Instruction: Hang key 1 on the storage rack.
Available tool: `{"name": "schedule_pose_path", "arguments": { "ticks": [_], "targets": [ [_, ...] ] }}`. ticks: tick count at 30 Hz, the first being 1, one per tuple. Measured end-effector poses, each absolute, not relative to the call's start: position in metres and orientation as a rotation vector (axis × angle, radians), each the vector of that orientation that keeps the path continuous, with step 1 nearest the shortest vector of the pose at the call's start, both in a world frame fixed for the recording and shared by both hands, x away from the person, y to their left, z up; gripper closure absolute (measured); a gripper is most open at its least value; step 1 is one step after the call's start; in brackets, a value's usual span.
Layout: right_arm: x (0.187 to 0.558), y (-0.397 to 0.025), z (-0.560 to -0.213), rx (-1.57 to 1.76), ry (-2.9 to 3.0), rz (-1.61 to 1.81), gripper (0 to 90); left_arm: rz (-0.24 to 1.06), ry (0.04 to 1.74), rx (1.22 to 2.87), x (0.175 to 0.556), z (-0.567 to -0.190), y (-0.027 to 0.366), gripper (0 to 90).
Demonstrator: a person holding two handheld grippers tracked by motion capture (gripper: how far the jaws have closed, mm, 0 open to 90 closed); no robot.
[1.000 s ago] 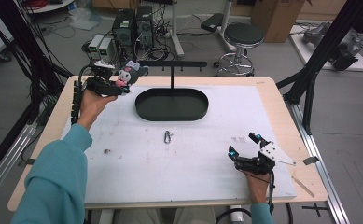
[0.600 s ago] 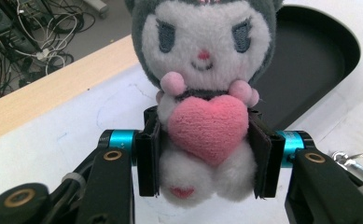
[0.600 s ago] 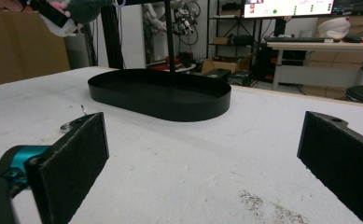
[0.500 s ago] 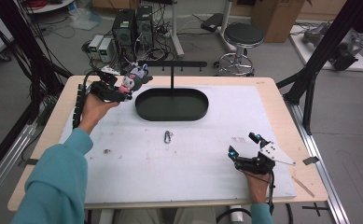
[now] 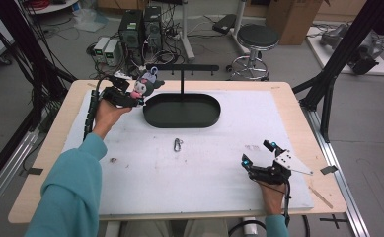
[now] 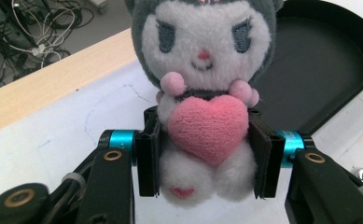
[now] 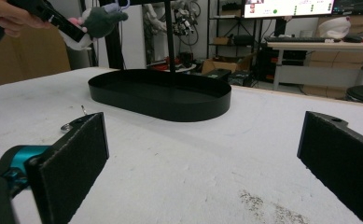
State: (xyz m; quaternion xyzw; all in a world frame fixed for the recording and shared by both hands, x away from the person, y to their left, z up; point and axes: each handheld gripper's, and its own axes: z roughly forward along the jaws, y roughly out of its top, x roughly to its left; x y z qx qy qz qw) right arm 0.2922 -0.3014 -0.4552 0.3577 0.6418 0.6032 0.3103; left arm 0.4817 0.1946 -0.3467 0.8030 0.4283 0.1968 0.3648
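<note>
White matting covers most of the wooden table (image 5: 46, 163), leaving a bare strip of wood along each edge. A black oval tray (image 5: 182, 109) sits near the far edge, left of centre, with a thin black stand (image 5: 181, 79) rising at its far side; the top of the stand is cut off in the right gripper view. The middle and near part of the mat lie open, apart from a small metal clip (image 5: 177, 144) near the centre and some faint specks whose nature is hard to make out. The left gripper (image 5: 130, 98) is held up just beside the tray's left end, its jaws pressed against both sides of a plush toy (image 6: 207, 112) with a grey hood and a pink heart; the top of the toy's head is cut off in the left gripper view. The right gripper (image 5: 258, 158) rests near the near right corner, jaws spread wide and holding nothing.
</note>
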Motion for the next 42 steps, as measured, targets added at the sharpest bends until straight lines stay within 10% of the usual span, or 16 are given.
{"name": "schedule_pose_path", "arguments": {
  "ticks": [21,26,28,31,42],
  "targets": [
    [0.292,-0.301,-0.455,0.945,1.694,1.592,1.2,0.504,1.128,2.047,0.494,-0.361,0.195,49.1],
    [0.292,-0.301,-0.455,0.946,1.694,1.592,1.2,0.514,1.087,2.042,0.491,-0.358,0.200,36.5],
    [0.292,-0.301,-0.455,0.945,1.694,1.592,1.2,0.510,1.109,2.021,0.490,-0.357,0.201,13.0],
    [0.291,-0.301,-0.455,0.953,1.697,1.594,1.2,0.521,1.100,1.977,0.485,-0.355,0.204,1.8],
    [0.291,-0.301,-0.455,0.950,1.699,1.590,1.2,0.561,0.916,1.773,0.436,-0.332,0.229,1.7]
  ]
}}
